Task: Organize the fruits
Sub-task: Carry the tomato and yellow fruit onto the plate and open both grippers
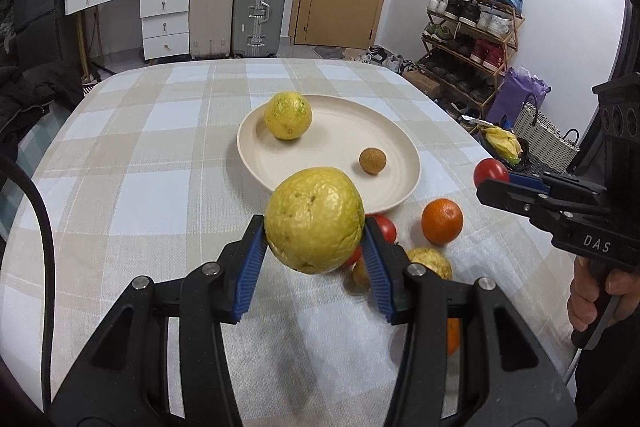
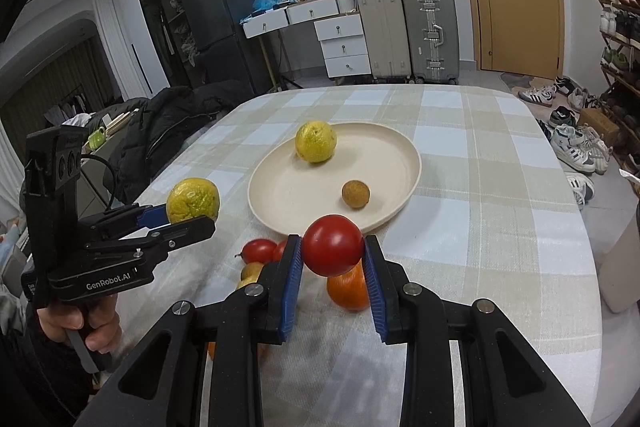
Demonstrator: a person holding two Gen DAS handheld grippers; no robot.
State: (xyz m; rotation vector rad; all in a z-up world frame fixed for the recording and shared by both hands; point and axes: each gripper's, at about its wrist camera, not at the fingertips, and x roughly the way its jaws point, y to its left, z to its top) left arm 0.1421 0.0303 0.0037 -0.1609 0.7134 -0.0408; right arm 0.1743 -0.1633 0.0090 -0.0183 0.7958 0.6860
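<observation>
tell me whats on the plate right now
On the plate sit a yellow-green citrus fruit and a small brown round fruit. Its near rim is partly hidden behind the held tomato.

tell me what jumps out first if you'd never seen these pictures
Two fruits held up over the checked tablecloth: the left gripper clamps a big yellow-green citrus fruit, and the right gripper clamps a red tomato. Behind them a cream plate already carries a second yellow citrus and a small brown fruit, while an orange and more tomatoes lie loose in front of it.
</observation>
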